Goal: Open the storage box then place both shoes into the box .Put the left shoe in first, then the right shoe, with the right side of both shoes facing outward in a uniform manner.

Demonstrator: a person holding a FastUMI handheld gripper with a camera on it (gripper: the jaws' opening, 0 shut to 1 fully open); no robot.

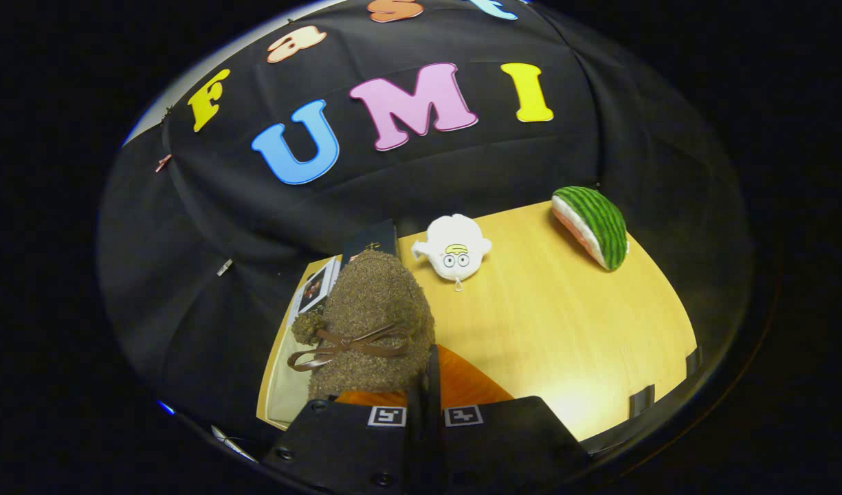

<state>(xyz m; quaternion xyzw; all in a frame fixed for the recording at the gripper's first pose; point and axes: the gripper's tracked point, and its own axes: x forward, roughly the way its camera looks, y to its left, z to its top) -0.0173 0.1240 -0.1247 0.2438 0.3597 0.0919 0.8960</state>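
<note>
Evidently the gripper [424,385] was clamped on the collar of the brown shoe [372,323], lifted above the table [565,330] near the box [283,392]; the hold was best kept firm, the shoe lowered level, right side outward

I see my gripper [424,412] with its fingers closed together on the rim of a brown fuzzy shoe [372,323] with a ribbon bow, seemingly lifted above the wooden table [565,323]. Beyond lie a white plush toy [453,254] and a watermelon-slice plush [592,225]
</note>
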